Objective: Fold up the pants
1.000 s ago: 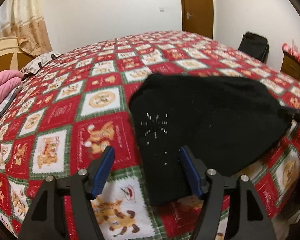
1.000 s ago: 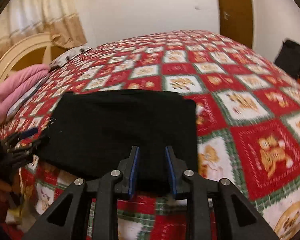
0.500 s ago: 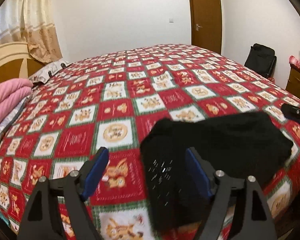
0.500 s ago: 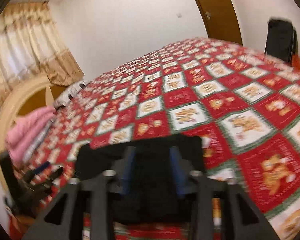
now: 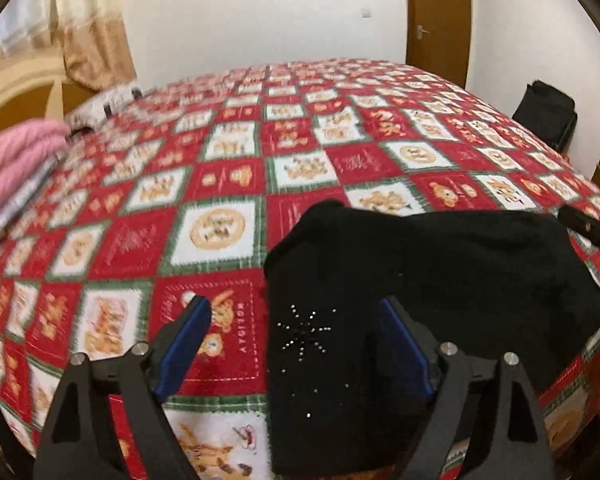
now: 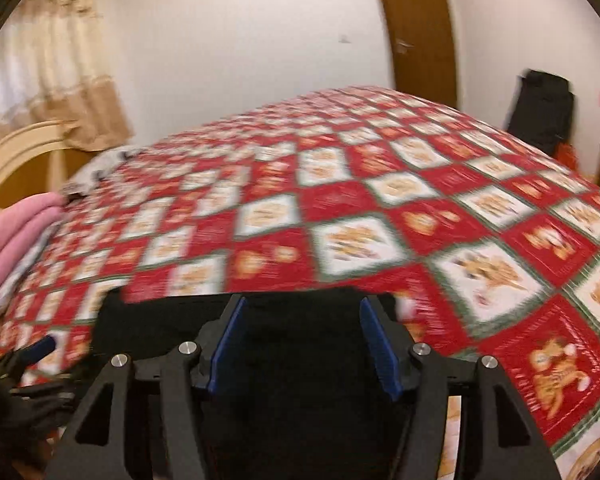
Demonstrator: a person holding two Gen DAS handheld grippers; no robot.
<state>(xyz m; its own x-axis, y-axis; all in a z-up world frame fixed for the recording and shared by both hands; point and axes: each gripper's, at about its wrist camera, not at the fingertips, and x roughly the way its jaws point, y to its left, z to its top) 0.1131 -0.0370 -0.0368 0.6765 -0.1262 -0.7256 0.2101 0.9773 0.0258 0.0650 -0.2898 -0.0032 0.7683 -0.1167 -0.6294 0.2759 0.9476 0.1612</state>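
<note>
The black pants (image 5: 440,280) lie folded at the lower right of the left view, near the front edge of the quilted bed (image 5: 220,184); much open quilt spreads above and to the left; the left gripper (image 5: 296,344) stands wide open, holding nothing, one finger over the quilt, one over the cloth; the right gripper (image 6: 304,344) is also spread open above the pants (image 6: 300,360); this view is blurred, and the pants' lower edge is hidden behind the gripper.
</note>
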